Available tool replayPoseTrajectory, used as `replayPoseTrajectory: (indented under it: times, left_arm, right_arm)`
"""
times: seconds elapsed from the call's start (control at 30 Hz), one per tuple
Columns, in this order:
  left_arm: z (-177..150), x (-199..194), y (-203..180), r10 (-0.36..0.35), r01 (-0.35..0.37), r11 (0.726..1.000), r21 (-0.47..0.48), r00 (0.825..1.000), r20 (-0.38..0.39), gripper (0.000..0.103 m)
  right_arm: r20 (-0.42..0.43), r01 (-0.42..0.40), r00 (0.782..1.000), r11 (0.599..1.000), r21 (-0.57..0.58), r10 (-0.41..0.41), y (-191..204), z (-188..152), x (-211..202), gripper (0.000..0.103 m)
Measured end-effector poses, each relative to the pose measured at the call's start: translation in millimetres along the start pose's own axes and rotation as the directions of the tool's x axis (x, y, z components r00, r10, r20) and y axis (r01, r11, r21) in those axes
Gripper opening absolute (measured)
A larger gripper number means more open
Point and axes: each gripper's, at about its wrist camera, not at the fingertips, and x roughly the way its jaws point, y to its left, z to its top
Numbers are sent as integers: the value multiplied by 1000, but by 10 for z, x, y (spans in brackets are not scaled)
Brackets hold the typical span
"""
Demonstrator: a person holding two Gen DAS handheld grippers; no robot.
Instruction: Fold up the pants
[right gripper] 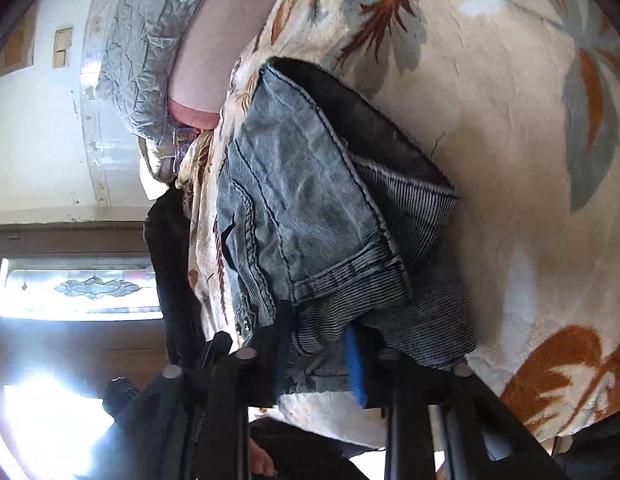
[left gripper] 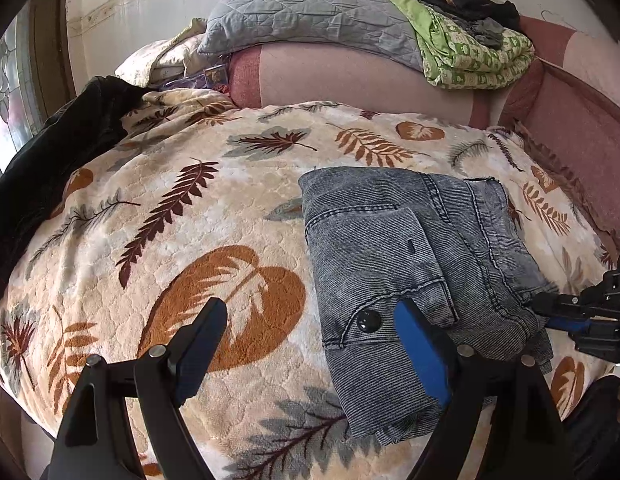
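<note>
Grey washed denim pants lie folded into a compact bundle on the leaf-patterned blanket; a black waist button faces me. My left gripper is open, wide apart, just above the near left edge of the bundle and holding nothing. My right gripper reaches in from the right and pinches the bundle's near right edge. In the right wrist view, the gripper is closed on the layered denim, with fabric bunched between its fingers.
A dark garment lies at the blanket's left edge. Behind are a grey quilted pillow, a green patterned blanket with dark clothes on top, and a pink headboard cushion. A window shows in the right wrist view.
</note>
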Motion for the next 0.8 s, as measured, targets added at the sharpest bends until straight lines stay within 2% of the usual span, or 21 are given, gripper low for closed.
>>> replayPoseTrajectory:
  times: [0.07,0.17,0.23,0.3,0.4,0.43,0.5,0.6,0.67,0.7,0.73,0.77,0.8]
  left_arm:
    - [10,18,12,0,0,1000,-8,1000,-2,86]
    - [19,37,-6,-17,17,1000,-24,1000,-9,86]
    - [45,23,-59,-26,26,1000,-11,1000,-1,86]
    - [77,-2,-131,-29,29,1000,4,999,19,86]
    - [126,68,-269,-6,5,999,48,1000,27,86]
    - [124,138,-326,17,-18,997,74,1000,13,86]
    - [73,340,-452,59,-47,986,157,996,-73,86]
    - [29,354,-491,70,-60,984,166,996,-54,86]
    - [32,366,-468,62,-53,988,147,996,-61,86]
    - [33,376,-452,55,-46,990,132,996,-68,86]
    - [32,382,-441,51,-42,992,123,996,-73,86]
    - [27,380,-441,49,-40,992,122,996,-72,86]
    - [30,381,-439,51,-42,991,128,996,-70,86]
  right_arm:
    - [33,49,998,994,-101,-46,210,41,-76,9]
    - [138,171,981,949,-264,-139,538,135,-190,5]
    - [172,222,969,929,-297,-177,587,211,-213,5]
    - [169,270,959,918,-291,-228,454,283,-145,6]
    - [78,266,964,937,-227,-255,40,288,54,6]
    - [53,249,969,946,-209,-243,-48,265,100,5]
    - [69,203,979,963,-179,-194,-111,253,43,8]
    - [42,130,991,986,-106,-126,-193,287,-98,22]
    - [81,141,988,984,-105,-133,-215,268,-248,25]
    - [89,140,987,986,-86,-133,-254,271,-293,30]
    - [94,139,987,988,-61,-133,-310,278,-319,46]
    - [100,142,985,989,-37,-138,-360,293,-327,55]
    - [103,149,984,989,-15,-147,-397,308,-322,70]
